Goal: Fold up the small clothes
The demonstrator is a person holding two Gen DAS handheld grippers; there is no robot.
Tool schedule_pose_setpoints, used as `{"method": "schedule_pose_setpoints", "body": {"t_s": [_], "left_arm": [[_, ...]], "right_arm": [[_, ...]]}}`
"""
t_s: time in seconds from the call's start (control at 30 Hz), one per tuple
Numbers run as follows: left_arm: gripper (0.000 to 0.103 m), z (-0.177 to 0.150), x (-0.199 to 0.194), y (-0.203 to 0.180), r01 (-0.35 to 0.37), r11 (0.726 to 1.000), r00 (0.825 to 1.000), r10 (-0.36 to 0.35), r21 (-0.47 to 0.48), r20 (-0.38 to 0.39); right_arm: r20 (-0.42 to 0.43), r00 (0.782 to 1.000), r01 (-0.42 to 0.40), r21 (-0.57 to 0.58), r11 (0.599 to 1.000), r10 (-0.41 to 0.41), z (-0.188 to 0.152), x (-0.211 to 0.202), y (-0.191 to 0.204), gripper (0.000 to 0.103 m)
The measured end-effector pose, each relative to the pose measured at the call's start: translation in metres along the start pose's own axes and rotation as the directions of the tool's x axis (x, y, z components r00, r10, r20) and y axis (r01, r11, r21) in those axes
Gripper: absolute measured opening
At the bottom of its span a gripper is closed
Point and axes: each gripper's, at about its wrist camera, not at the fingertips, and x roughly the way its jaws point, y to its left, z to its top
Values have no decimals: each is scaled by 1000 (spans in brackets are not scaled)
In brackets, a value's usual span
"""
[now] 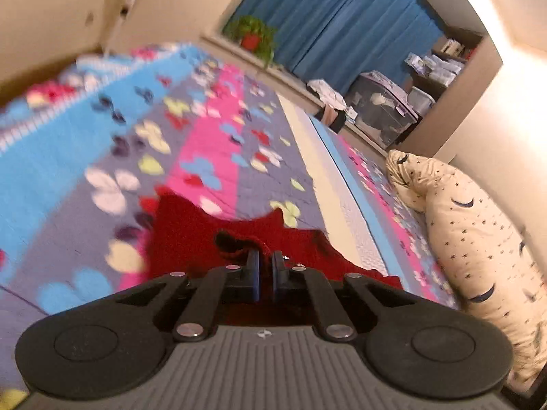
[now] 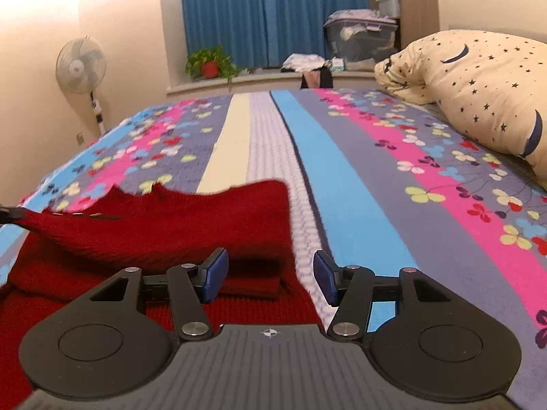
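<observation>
Bedroom: a bed under a striped, flower-print cover [image 2: 342,184], blue curtains [image 2: 253,17] behind, a potted plant [image 2: 210,65] on the sill, a standing fan [image 2: 81,65] at the left wall, a star-print pillow [image 2: 478,92] at the right side of the bed.

Your left claw [image 1: 266,266]: blue pads nearly together, pinched on a bunched edge of the red knit garment [image 1: 191,232]. The fold of cloth rises just ahead of the pads. The garment spreads out from there across the cover.

Your right claw [image 2: 270,280]: jaws stand about half open, nothing between them. Its left pad hovers over the garment's right part, its right pad over the bare cover. Under it, the red knit garment [image 2: 164,232] lies partly doubled, one layer lifted toward the left edge of the view, where a dark tip shows; I cannot tell what that is.

Risks, as I judge them:
- The left pinch looks shallow. Pull hard and the knit may slip out.
- The right claw straddles the garment's edge. Close there and you may catch the cover too, dragging it along.
- Knit stretches. Uneven lift from one corner likely skews the fold.
</observation>
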Motion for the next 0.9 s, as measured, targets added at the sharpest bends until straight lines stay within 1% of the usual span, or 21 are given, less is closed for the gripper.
{"method": "schedule_pose_setpoints", "body": {"t_s": [0.03, 0.07, 0.1, 0.13, 0.17, 0.2, 0.27, 0.3, 0.33, 0.37, 0.4, 0.47, 0.5, 0.53, 0.57, 0.6, 0.67, 0.7, 0.73, 0.8, 0.9], "left_arm": [[9, -2, 0, 2, -23, 1000, 999, 23, 17, -22], [9, -7, 6, 6, -63, 998, 995, 64, 26, -73], [9, -9, 8, 8, -116, 993, 989, 119, 31, -92], [10, -9, 7, 8, -177, 984, 981, 179, 33, -74], [11, -7, 1, 6, -204, 978, 978, 205, 35, -26], [15, -4, -3, 1, -189, 980, 982, 189, 52, 17], [20, -7, -8, -9, -142, 985, 988, 136, 99, 69], [20, -15, 0, -13, -128, 981, 992, 123, 147, 42], [21, -24, 12, -14, -123, 975, 992, 128, 186, -13], [21, -41, 31, -12, -145, 961, 977, 176, 236, -116], [21, -53, 43, -8, -198, 945, 953, 247, 259, -173], [21, -60, 34, -10, -207, 947, 965, 239, 245, -107], [21, -62, 30, -17, -214, 935, 966, 245, 282, -78], [23, -66, 28, -23, -228, 915, 963, 262, 334, -59], [23, -70, 27, -24, -245, 898, 953, 293, 365, -80], [23, -73, 18, -25, -250, 899, 951, 297, 359, -82], [26, -75, -10, -35, -276, 897, 943, 322, 346, -81], [31, -76, -29, -42, -288, 894, 942, 329, 343, -65], [41, -77, -44, -49, -306, 886, 938, 342, 349, -46], [52, -85, -74, -61, -342, 864, 928, 373, 369, -14], [55, -99, -118, -78, -348, 857, 927, 374, 379, 6]], "right_arm": [[6, 1000, -8, 6, 1000, 8, 2, 5, 2, 58], [7, 1000, -15, 10, 1000, 15, 4, 11, 5, 58], [4, 1000, -20, 8, 1000, 20, 6, 19, 8, 58], [8, 1000, -13, 2, 1000, 13, 10, 28, 13, 58], [18, 1000, 1, 2, 1000, -1, 15, 35, 16, 58], [18, 1000, 18, 6, 1000, -18, 18, 44, 19, 58], [-66, 994, 86, -4, 996, -86, 21, 74, 20, 55], [-180, 974, 139, -23, 990, -141, 16, 97, 17, 53], [-257, 951, 170, -24, 985, -170, 9, 112, 13, 53], [-253, 955, 166, 22, 986, -156, 6, 112, 8, 53], [-229, 963, 160, 52, 986, -144, 7, 107, 6, 53], [-193, 969, 159, 19, 987, -152, 5, 98, 7, 55], [-225, 962, 156, -6, 988, -153, 1, 101, 5, 58], [-253, 957, 148, 11, 989, -141, -1, 100, -1, 61], [-266, 956, 146, 72, 987, -122, 6, 92, -8, 61], [-267, 957, 145, 115, 983, -110, 14, 81, -11, 60], [-206, 973, 131, 120, 984, -104, 25, 48, -9, 57], [-163, 983, 103, 105, 989, -85, 28, 28, -5, 57], [-129, 990, 69, 89, 994, -58, 29, 6, -2, 57], [-95, 995, 29, 80, 996, -21, 26, -28, -1, 57], [-81, 996, -23, 92, 995, 30, 10, -78, 0, 58]]}}
